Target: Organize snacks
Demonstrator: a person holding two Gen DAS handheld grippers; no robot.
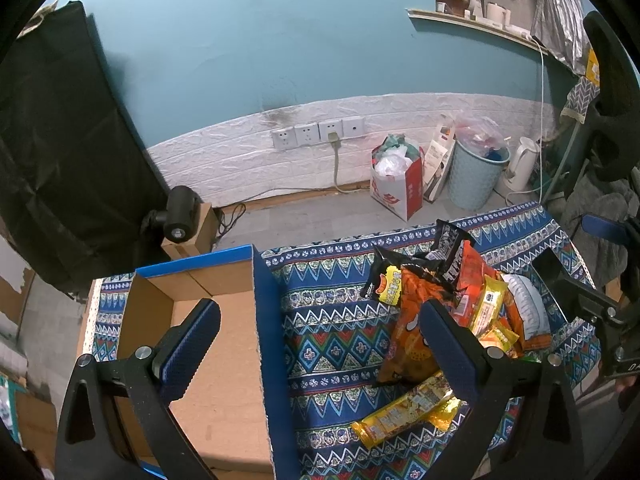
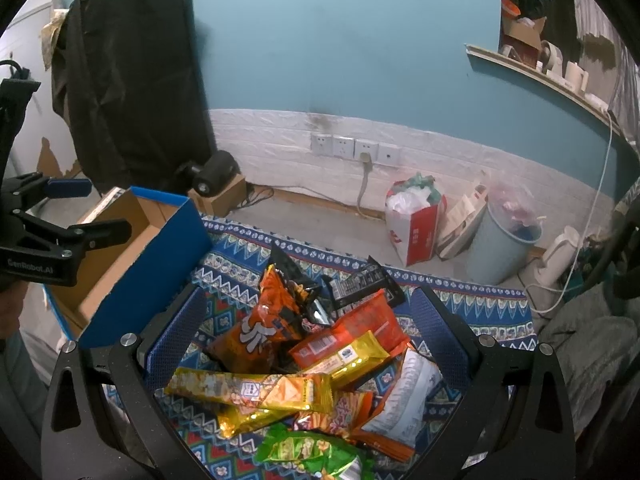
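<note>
A pile of snack packets [image 2: 320,360] lies on a blue patterned cloth [image 1: 332,344]. It holds an orange chip bag [image 2: 268,328], gold bars [image 2: 256,392], a green packet [image 2: 312,452] and black packets [image 2: 360,284]. A blue cardboard box [image 1: 224,344] with a bare brown inside stands left of the pile. My left gripper [image 1: 320,332] is open, straddling the box's right wall. My right gripper [image 2: 308,320] is open above the pile, its fingers on either side of it. The pile also shows in the left wrist view [image 1: 448,312].
Beyond the cloth are a floor, a red and white bag [image 1: 398,184], a light blue bin [image 1: 476,172], a white kettle [image 1: 520,164] and wall sockets [image 1: 316,134]. A black covered object [image 1: 60,140] and a small black camera [image 1: 180,216] stand at left.
</note>
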